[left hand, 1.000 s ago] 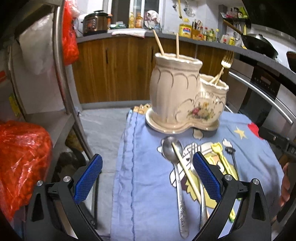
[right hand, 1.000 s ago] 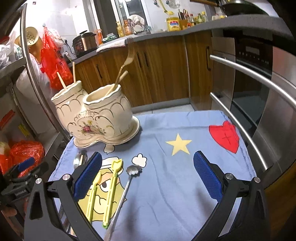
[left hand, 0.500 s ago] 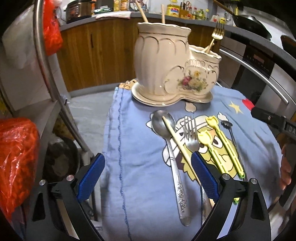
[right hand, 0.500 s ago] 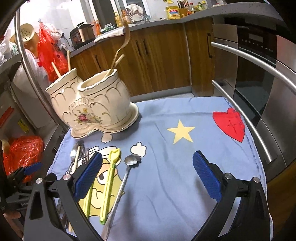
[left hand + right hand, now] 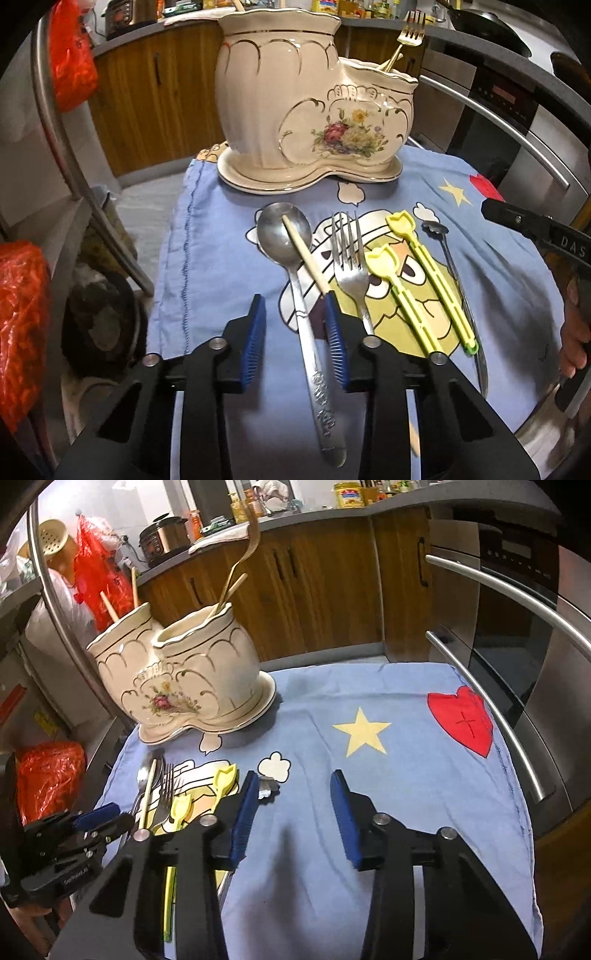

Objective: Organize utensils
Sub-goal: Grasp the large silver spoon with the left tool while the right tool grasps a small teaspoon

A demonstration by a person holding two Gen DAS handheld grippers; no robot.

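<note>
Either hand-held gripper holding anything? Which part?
Nothing held. Left hand-held gripper is closing around the spoon handle, pads not touching; right hand-held gripper closing, empty.

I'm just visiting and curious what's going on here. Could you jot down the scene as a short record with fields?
Setting: kitchen, blue cartoon cloth over a small table
Holder: cream two-pot ceramic utensil holder at the cloth's far edge
Already in holder: gold fork, wooden chopsticks
Loose on cloth: large steel spoon with one chopstick lying across it, steel fork, two yellow plastic forks, thin dark-ended spoon
Left gripper: jaws closing, spoon handle between them, pads not pressing yet
Right gripper: jaws closing over bare cloth
</note>
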